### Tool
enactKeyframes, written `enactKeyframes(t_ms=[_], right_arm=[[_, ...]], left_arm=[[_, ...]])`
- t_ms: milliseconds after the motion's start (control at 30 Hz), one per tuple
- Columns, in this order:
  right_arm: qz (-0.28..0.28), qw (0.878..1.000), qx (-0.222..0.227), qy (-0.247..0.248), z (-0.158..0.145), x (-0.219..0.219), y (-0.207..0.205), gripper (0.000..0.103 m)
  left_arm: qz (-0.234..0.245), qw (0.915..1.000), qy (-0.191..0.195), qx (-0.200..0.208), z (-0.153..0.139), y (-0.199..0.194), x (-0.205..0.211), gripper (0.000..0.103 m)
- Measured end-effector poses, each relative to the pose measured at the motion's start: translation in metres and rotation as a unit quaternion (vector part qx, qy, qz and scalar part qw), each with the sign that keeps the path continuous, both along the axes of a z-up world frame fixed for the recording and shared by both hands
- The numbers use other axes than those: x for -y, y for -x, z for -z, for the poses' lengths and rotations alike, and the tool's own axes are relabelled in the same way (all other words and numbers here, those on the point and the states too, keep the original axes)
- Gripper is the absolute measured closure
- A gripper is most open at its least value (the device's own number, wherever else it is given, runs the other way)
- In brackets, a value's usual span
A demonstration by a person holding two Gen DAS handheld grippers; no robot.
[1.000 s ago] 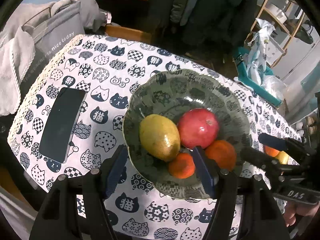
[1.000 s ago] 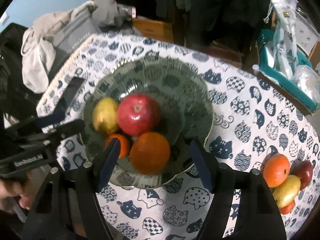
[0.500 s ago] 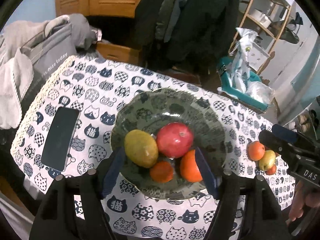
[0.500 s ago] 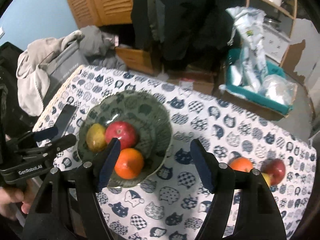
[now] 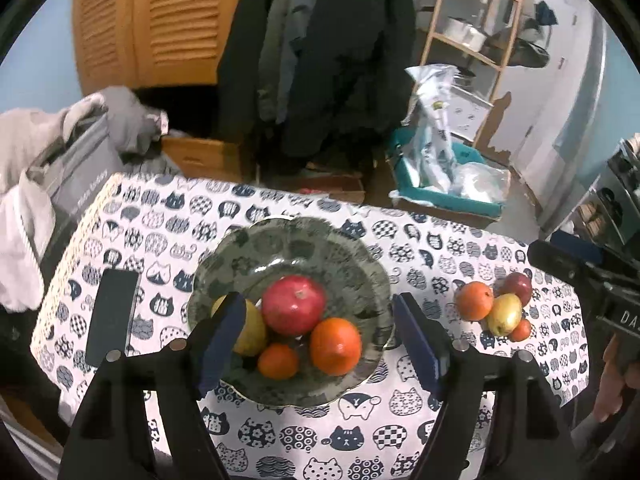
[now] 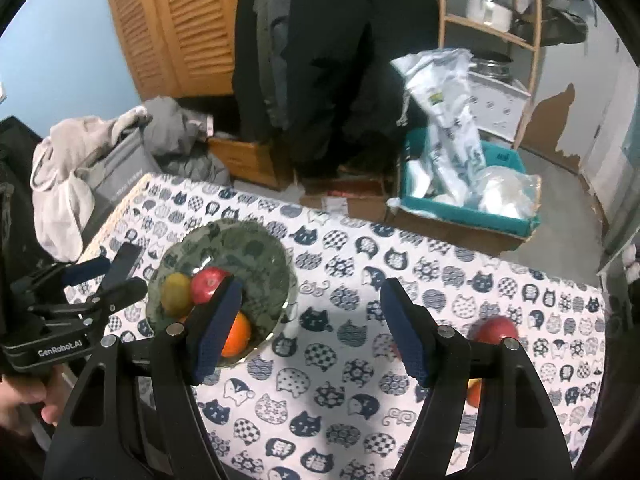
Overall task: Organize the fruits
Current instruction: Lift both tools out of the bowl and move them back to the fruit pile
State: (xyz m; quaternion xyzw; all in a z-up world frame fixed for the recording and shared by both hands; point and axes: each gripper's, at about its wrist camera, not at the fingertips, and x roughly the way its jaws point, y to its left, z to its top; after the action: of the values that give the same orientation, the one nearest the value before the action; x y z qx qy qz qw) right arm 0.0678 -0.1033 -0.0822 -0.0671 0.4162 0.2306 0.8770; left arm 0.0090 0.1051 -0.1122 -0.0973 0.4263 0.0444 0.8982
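Left gripper (image 5: pixel 320 340) jaws opening, empty; right gripper (image 6: pixel 310 332) wide, empty
Phone (image 5: pixel 112 316) mid-left; bowl (image 5: pixel 288 256) w/ fruit betw left jaws, loose fruit pile (image 5: pixel 496 308) mid-right

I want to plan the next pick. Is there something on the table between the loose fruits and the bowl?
Nothing visible blocks it. Between the loose fruit pile and the bowl lies only bare cat-print tablecloth. The phone lies on the bowl's other side.
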Motion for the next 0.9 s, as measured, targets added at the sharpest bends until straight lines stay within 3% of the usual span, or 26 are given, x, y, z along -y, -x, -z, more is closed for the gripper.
enactKeyframes(t_ms=[233,900], right_arm=[[0.022,1.000,0.023,-0.005,-0.019,0.031,0.008,0.030],[0.096,0.994,0.053,0.006,-0.028,0.123,0.018,0.030]], left_arm=[[0.023,0.9993,-0.025,0.018,-0.014,0.000,0.024,0.021],[0.085,0.9957,-0.022,0.030,-0.032,-0.020,0.098,0.018]])
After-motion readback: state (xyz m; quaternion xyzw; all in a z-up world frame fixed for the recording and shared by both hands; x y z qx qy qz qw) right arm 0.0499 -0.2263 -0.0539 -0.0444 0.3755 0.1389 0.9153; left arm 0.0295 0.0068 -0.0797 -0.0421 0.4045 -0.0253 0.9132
